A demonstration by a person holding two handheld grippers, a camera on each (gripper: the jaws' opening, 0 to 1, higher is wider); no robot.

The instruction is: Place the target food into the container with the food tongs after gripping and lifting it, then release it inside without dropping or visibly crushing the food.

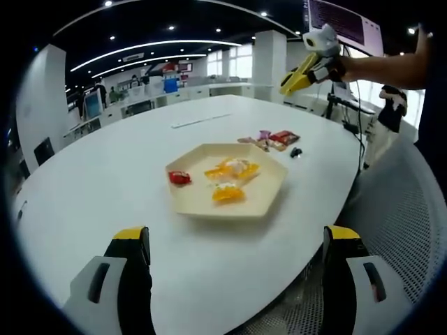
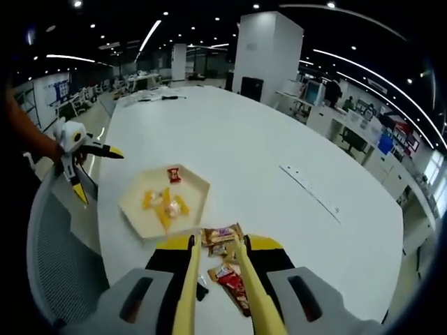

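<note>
Right gripper view: our tongs (image 2: pixel 213 269) hang over the snack packets (image 2: pixel 225 241).
Nothing is picked yet. Our right gripper (image 2: pixel 215 293) squeezes the tongs; our left gripper (image 1: pixel 234 262) is open. Tray (image 2: pixel 136 208) already has snacks.

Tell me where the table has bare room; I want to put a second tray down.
Free: the wide white table beyond the hexagonal tray, toward the thin strip, and the patch between tray and left claw. Crowded: the snack packets by the tongs, beside the tray.
</note>
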